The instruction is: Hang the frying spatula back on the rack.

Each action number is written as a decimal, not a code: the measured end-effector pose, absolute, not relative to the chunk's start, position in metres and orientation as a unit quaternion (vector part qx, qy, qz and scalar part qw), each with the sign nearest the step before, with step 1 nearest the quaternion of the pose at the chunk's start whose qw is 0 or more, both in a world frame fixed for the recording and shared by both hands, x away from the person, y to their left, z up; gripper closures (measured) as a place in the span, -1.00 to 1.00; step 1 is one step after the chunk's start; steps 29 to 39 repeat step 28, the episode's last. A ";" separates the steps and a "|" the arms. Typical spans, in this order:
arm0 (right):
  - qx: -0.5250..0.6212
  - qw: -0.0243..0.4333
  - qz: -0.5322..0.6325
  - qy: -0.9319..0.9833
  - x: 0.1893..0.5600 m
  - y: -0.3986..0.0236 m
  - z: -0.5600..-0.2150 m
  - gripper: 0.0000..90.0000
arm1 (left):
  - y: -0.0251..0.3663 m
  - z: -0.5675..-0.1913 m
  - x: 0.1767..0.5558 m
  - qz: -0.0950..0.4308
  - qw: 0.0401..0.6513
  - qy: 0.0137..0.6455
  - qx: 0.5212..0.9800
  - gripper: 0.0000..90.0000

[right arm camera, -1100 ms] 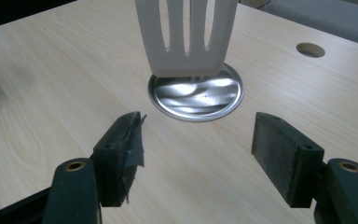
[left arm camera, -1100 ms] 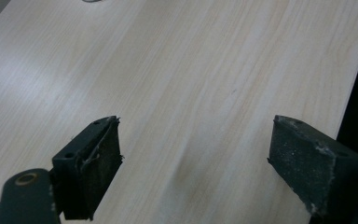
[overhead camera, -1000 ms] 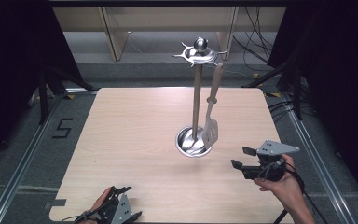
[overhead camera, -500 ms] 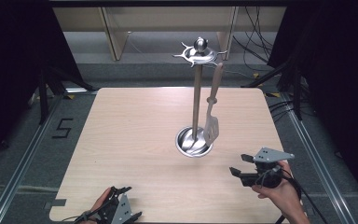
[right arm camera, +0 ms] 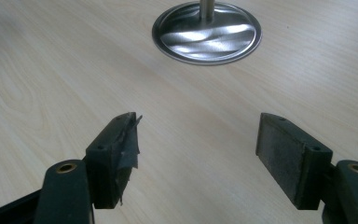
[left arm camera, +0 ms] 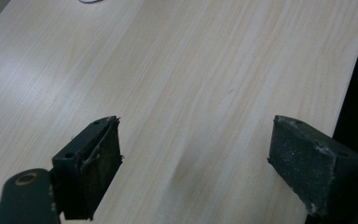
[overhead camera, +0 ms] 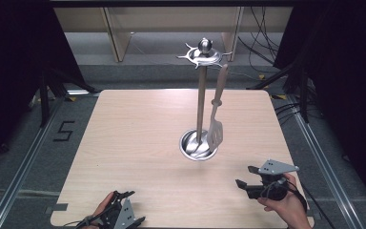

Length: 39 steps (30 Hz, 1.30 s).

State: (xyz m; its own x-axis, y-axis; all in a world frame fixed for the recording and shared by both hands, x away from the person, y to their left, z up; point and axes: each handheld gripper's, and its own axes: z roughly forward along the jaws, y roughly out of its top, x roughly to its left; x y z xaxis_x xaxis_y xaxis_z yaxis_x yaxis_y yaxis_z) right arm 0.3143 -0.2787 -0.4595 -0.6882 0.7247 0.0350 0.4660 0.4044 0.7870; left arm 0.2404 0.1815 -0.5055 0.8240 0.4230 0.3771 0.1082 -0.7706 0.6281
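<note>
Pale wood covers the table (overhead camera: 138, 143), ringed by dark curtains and grey floor. At the near left corner the left gripper (overhead camera: 124, 210) rests low over the boards, its jaws standing well apart with bare wood between them in the left gripper view. Toward the middle right stands the utensil stand (overhead camera: 201, 100), a steel pole rising from a round dish-like base (right arm camera: 207, 31) to a crown of hooks. A slotted spatula (overhead camera: 216, 121) hangs from one hook, blade down just over the base; whether the blade touches the dish is hard to tell from above. Nearer and to the right, the right gripper (overhead camera: 248, 177) sits low beside the table's near right edge, well short of the stand; its jaws have just been opening and stand wide, nothing between them.

The step looks like a retreat after hanging. Done well, the right hand backs straight away and low, clear of the blade so the spatula does not swing.
</note>
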 end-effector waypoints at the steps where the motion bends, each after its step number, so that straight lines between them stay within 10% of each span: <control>1: 0.362 0.158 0.409 0.823 0.314 -0.279 -0.459 -0.32 | 0.181 -0.506 0.241 0.258 0.305 0.145 0.905 -0.65; 39: 0.343 0.179 0.368 0.846 0.286 -0.274 -0.483 -0.34 | 0.181 -0.506 0.239 0.263 0.302 0.146 0.905 -0.65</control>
